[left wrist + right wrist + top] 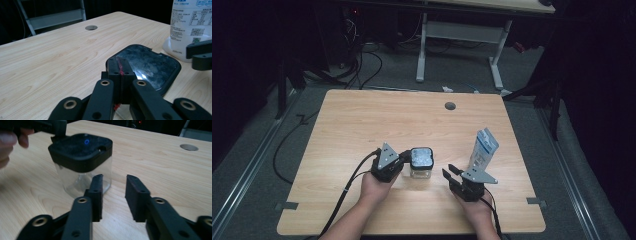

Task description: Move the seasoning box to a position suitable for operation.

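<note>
**Jar held at its lid, pouch waiting**

The jar (421, 163) stands on the table (362, 125), black lid on. The left hand-held gripper (404, 159) is closed on the lid's edge. The right hand-held gripper (451, 173) is narrowly open and empty beside it. The white pouch (482, 149) stands untouched; opening seems still ahead. The jar's contents are unclear.

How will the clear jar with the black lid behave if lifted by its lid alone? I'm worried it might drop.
The jar looks like glass or hard plastic: stiff, smooth, probably slippery. It looks empty, so likely light. The left gripper is shut on the edge of the lid, a thin hold; if the lid sits loosely, the body could slip free and might crack.
</note>
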`<state>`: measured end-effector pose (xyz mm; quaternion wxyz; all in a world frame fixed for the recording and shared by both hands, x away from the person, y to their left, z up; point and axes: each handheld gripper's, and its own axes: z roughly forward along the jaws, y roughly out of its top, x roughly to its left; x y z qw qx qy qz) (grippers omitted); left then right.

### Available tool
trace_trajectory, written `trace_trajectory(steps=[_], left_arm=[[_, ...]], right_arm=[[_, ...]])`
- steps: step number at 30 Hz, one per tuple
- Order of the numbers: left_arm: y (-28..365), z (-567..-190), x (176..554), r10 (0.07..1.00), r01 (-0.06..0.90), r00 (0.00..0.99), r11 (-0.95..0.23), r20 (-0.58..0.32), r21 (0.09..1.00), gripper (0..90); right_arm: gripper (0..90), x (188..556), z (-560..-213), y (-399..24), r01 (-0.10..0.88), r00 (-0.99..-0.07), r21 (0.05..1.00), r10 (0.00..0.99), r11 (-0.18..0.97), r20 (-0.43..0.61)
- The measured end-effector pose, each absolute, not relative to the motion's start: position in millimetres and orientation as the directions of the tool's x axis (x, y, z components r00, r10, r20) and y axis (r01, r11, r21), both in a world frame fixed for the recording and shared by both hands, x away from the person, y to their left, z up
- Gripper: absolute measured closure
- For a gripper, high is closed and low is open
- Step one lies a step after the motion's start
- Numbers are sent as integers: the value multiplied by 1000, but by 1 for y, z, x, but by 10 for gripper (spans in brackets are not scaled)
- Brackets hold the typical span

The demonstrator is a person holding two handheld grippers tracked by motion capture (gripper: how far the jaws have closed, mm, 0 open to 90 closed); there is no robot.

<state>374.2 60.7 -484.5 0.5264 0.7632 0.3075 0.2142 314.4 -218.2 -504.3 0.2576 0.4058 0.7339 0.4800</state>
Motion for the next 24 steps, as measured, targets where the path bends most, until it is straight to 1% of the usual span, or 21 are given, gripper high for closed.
trace_trajectory(steps=[3,4,5,6,12,15,19,24], left_arm=[[61,-486,374,695,242,719,-249,-1,938,900],[61,-486,374,695,242,719,-249,-1,938,900],[61,-486,374,695,239,719,-248,1,939,900],[61,-487,374,696,239,718,-247,0,939,900],[64,-485,373,702,241,712,-243,-1,940,900],[64,-486,374,700,241,714,-245,-1,939,900],[64,-487,375,695,253,719,-225,-27,941,900],[64,-490,375,696,241,717,-211,-28,947,900]], right_arm=[[801,320,-502,-214,340,-527,918,850,203,7],[801,320,-502,-214,340,-527,918,850,203,7],[868,323,-500,-210,329,-520,923,854,198,2],[883,324,-500,-208,327,-517,924,856,200,-3],[877,329,-500,-198,330,-516,924,857,191,7],[869,328,-500,-198,331,-518,923,855,196,5],[869,326,-498,-199,330,-516,925,857,187,11],[869,325,-499,-198,331,-519,925,855,189,11]])
